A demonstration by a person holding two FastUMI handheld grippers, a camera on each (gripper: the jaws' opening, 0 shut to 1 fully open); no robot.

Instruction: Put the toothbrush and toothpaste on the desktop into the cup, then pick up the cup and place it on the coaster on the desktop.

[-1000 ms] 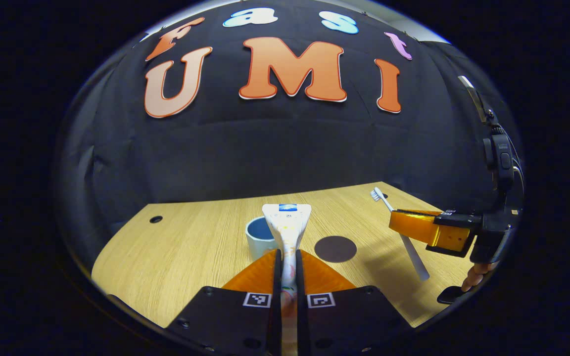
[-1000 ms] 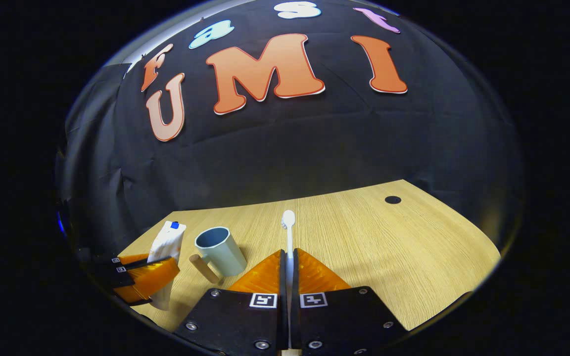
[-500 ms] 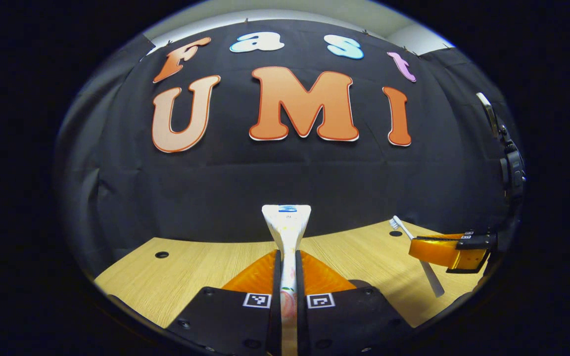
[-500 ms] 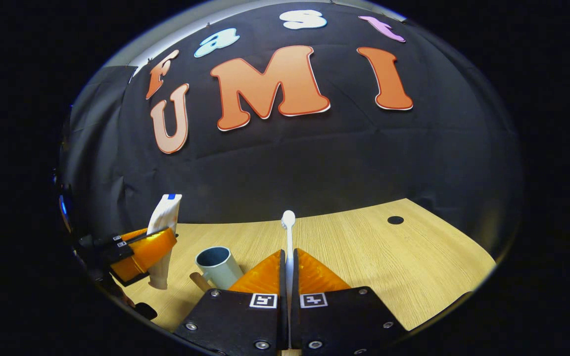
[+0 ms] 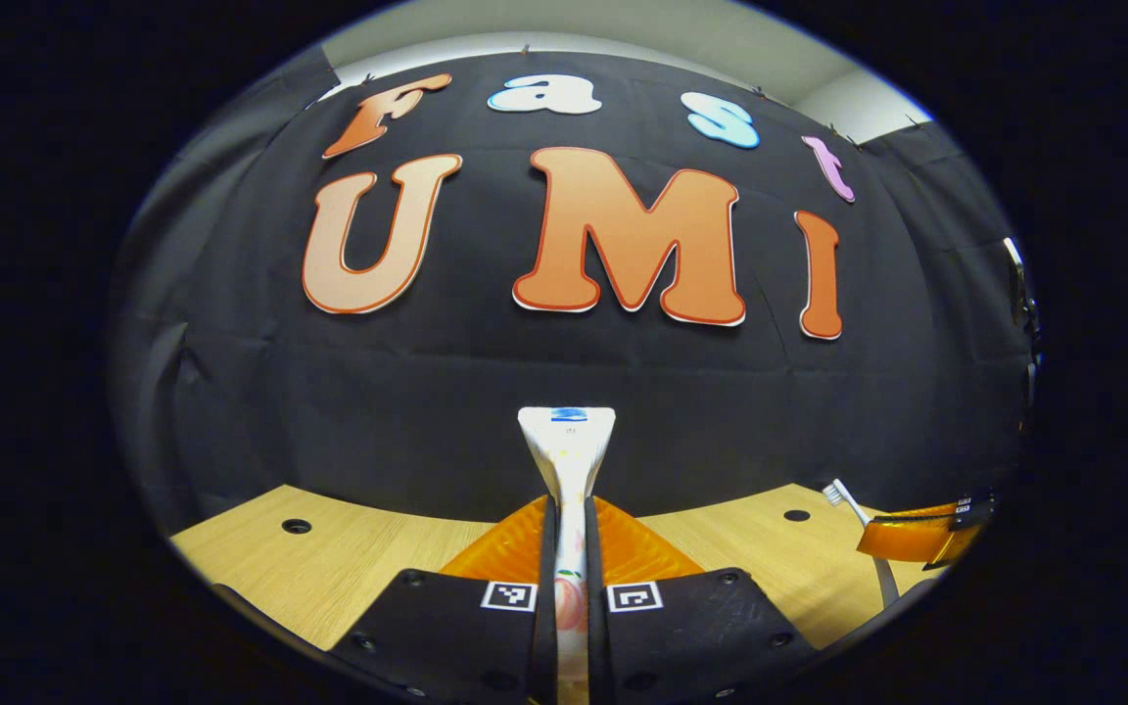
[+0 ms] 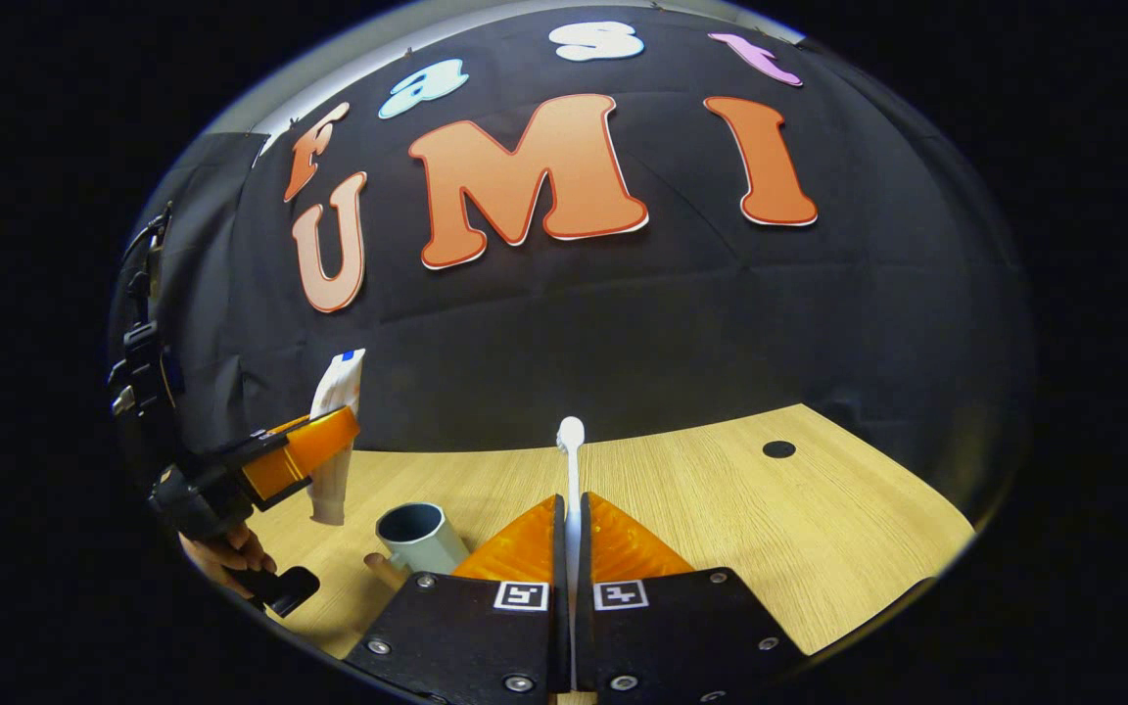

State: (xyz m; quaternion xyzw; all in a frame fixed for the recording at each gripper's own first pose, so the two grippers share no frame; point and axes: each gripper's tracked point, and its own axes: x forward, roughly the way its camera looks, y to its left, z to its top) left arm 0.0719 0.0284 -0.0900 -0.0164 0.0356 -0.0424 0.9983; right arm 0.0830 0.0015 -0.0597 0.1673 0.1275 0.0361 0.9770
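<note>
L gripper pinches the toothpaste upright, cap end down; R gripper pinches the toothbrush, bristles fwd. Cup sits on the desk just below-right of L's tube, left of R's fingers; L looks nearer.

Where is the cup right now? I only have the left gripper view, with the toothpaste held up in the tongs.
Observer: In the right gripper view the cup stands upright on the desk, just left of the right tongs, which are shut on the toothbrush.
Operator: Is the toothpaste over it?
Observer: Not clearly. The toothpaste hangs in the left tongs, cap end down and off the desk, up and to the left of the cup's rim in that view; I cannot tell how far off it is in depth.
Operator: Anything in the cup?
Observer: What shows of the inside looks empty. Its handle points toward the camera.
</note>
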